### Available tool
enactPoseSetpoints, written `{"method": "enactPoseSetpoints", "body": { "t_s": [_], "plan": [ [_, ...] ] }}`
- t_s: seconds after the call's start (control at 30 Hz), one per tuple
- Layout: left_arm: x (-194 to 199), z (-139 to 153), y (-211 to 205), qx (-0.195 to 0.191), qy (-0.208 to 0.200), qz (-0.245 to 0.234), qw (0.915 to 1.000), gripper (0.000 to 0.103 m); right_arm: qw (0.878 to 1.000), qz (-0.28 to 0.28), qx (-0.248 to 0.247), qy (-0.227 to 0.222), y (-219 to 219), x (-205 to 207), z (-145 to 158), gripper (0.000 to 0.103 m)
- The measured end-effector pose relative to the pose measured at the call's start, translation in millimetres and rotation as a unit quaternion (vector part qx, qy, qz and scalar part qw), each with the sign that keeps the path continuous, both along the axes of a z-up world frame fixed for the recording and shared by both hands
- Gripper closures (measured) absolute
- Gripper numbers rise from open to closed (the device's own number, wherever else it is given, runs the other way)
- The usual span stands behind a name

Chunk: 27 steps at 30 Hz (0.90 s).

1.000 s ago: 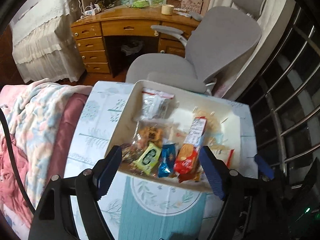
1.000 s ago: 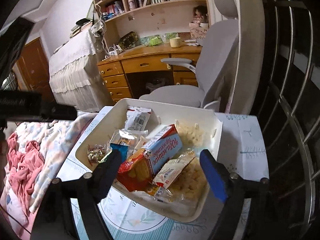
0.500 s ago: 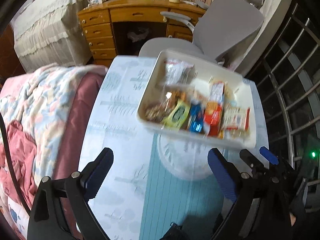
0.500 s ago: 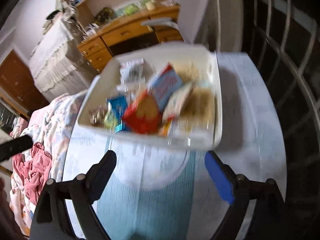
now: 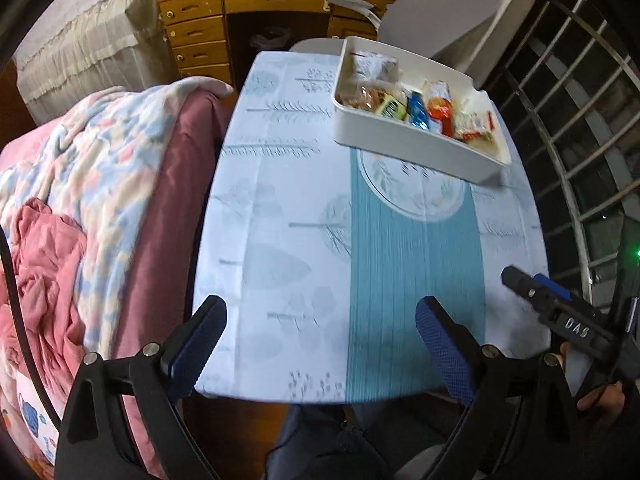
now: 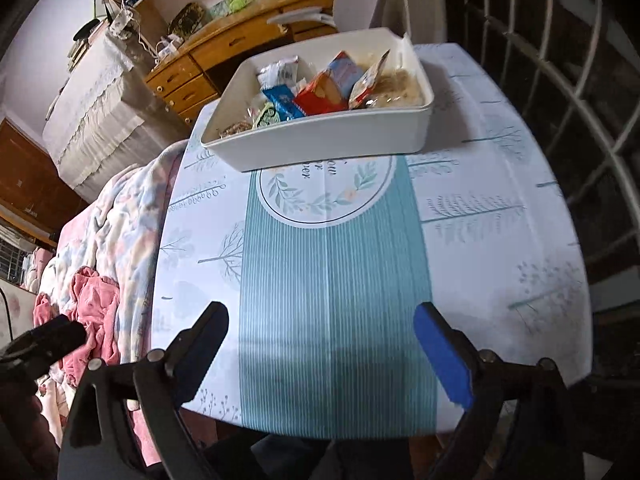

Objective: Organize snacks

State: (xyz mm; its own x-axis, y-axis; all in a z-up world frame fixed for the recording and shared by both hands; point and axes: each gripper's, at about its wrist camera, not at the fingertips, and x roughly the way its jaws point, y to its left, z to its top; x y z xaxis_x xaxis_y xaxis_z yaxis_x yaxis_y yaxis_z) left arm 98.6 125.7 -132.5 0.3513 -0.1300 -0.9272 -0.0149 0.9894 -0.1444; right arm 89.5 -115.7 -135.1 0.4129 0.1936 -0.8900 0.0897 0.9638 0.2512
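A white tray (image 5: pixel 416 142) stands at the far end of the table and holds several snack packets: a red biscuit pack (image 5: pixel 439 114), a blue packet (image 5: pixel 416 110) and a green-yellow packet (image 5: pixel 390 108). In the right wrist view the tray (image 6: pixel 320 142) shows the red pack (image 6: pixel 320 94) and blue packet (image 6: pixel 282 102). My left gripper (image 5: pixel 320 344) is open and empty over the table's near edge. My right gripper (image 6: pixel 320 352) is open and empty, also at the near edge. Both are far from the tray.
The table wears a white and teal cloth (image 5: pixel 400 264). A bed with pink and patterned blankets (image 5: pixel 80 184) lies to the left. A grey chair (image 5: pixel 440 8) and wooden desk (image 5: pixel 248 8) stand beyond. A metal railing (image 6: pixel 560 80) runs along the right.
Both grippers have pulled back from the tray to the near edge of the table. The tray now looks small and far. Both stay open and empty.
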Motion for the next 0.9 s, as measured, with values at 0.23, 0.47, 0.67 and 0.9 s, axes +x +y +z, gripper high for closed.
{"method": "enactPoseSetpoints", "body": {
  "t_s": [0.23, 0.47, 0.67, 0.9],
  "plan": [
    [-23.0, 45.8, -13.7, -0.005, -0.052, -0.026, 0.9983, 0.008, 0.999, 0.037, -0.008, -0.038, 3.5, -25.0, 62.6, 0.008],
    [-28.6, 103.1, -36.0, -0.019, -0.104, -0.027, 0.9940, 0.008, 0.995, 0.071, -0.003, -0.068, 10.8, -49.9, 111.5, 0.008],
    [-37.9, 116.5, -65.0, 0.019, -0.129, -0.018, 0.9913, 0.008, 0.996, 0.046, -0.008, -0.072, 5.3, -62.0, 117.3, 0.008],
    [-45.4, 113.5, -82.9, 0.042, -0.147, 0.013, 0.9881, 0.001, 0.995, 0.032, -0.019, -0.089, -6.5, -65.2, 109.4, 0.008]
  ]
}}
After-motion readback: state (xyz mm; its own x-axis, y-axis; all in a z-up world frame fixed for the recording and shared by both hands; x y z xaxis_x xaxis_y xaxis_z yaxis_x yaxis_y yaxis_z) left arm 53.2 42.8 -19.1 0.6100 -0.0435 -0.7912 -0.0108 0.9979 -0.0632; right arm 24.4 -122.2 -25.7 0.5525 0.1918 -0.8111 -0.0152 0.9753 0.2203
